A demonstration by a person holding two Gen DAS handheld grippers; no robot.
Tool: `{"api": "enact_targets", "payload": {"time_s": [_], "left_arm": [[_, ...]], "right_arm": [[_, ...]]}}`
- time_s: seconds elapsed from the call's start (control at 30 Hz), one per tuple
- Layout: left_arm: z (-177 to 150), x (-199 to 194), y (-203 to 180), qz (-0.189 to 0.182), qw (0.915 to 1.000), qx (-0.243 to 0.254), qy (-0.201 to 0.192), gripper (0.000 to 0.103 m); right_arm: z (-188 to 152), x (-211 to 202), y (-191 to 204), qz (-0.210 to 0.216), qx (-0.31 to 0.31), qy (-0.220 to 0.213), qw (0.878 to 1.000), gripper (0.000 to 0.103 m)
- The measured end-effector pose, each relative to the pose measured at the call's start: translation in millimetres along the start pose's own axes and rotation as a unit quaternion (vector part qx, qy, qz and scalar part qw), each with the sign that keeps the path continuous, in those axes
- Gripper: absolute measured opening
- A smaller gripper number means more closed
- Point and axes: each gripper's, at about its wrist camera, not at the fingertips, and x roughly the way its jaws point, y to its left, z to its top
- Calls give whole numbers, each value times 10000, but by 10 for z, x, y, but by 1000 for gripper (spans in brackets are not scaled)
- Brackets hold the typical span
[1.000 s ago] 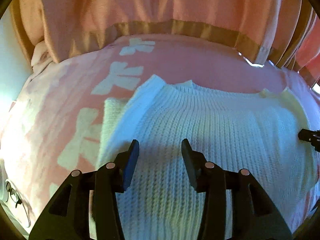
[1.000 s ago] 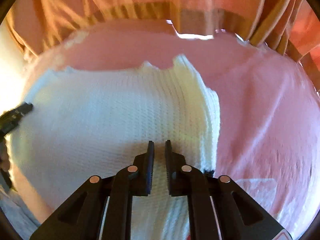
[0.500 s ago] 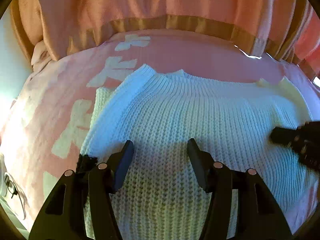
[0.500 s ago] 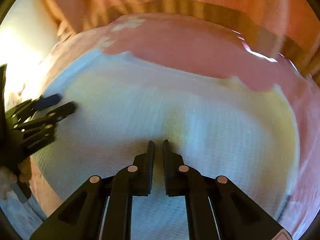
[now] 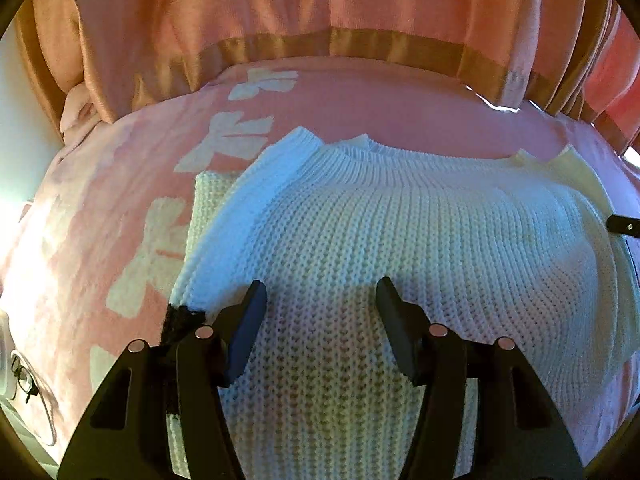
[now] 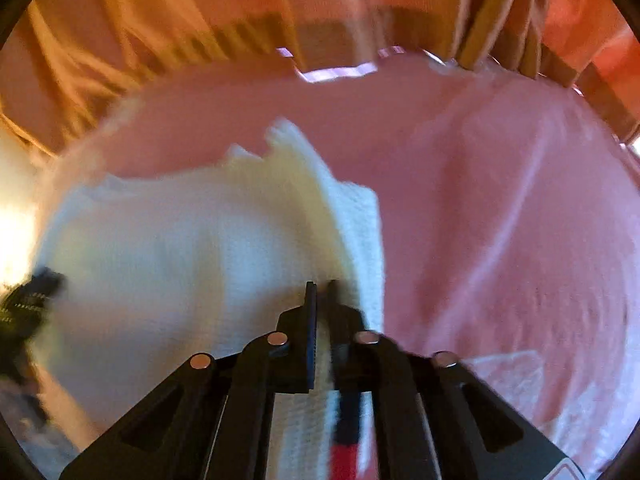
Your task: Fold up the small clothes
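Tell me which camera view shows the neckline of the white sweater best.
The left wrist view: the ribbed neckline is sharp and runs fully across the white sweater. The right wrist view is blurred by motion and shows only a jagged far edge of the sweater.

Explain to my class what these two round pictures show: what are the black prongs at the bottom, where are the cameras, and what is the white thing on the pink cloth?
There is no robot here. A person holds a hand-held tool in each hand, each with two black fingers and a wide-angle camera looking forward along them, so the pictures look round and bent.

One picture comes from the left gripper. Its fingers stand apart over a white knitted sweater, and nothing is pinched between them. The sweater lies partly folded, one sleeve turned in, on a pink blanket with pale shapes. Pink curtains hang behind.

The other picture comes from the right gripper, and it is blurred. Its fingers are closed together near the sweater's right edge; the blur hides whether any knit is caught between them.

Each gripper shows at the edge of the other's picture.
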Motion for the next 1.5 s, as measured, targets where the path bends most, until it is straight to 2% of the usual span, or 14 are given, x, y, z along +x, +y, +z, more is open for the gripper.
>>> {"api": "enact_targets", "payload": {"time_s": [0.13,0.2,0.3,0.43,0.6,0.63,0.7,0.73,0.83,1.07,1.2,1.23,1.4,1.5], "left_arm": [[25,-80,63,-24,9999,-145,-39,56],[84,-288,228,-38,9988,-382,-313,56],[113,-438,576,41,9947,-929,-446,71],[33,-202,935,-497,9809,-1877,87,73],[-131,161,893,-915,9686,-2230,611,72],[-147,203,873,-951,9669,-2274,664,70],[-138,214,854,-1041,9662,-2271,635,51],[-124,200,862,-1211,9635,-2304,633,31],[-50,-5,901,-1643,9532,-2505,404,26],[393,-873,168,-2327,9592,-1546,-441,26],[595,-980,-386,-2579,9579,-1193,-406,26],[644,-959,-565,-2573,9597,-1073,-352,26],[700,-745,-1261,-2403,9676,-771,34,26],[622,-546,-1721,-1926,9792,-635,95,30]], "right_arm": [[16,-287,50,217,27,-337,9992,6],[-23,-521,201,473,-142,-641,9967,9],[-109,-684,659,799,-794,-778,9906,9],[-178,-506,1153,1090,-1404,-426,9832,9],[-110,-160,1597,1136,-1739,-46,9782,9],[-114,-67,1661,1087,-1761,52,9783,9],[-108,142,1752,1013,-1771,267,9786,9],[-121,164,1730,1012,-1784,211,9785,8],[-61,202,1788,997,-1808,217,9782,8],[19,243,1789,1120,-1791,316,9769,7],[129,214,1535,1718,-1263,575,9753,6],[185,167,1384,1853,-1009,628,9755,7],[454,-300,549,1442,-271,79,9891,12],[527,-573,-78,1310,377,-222,9904,17]]}}
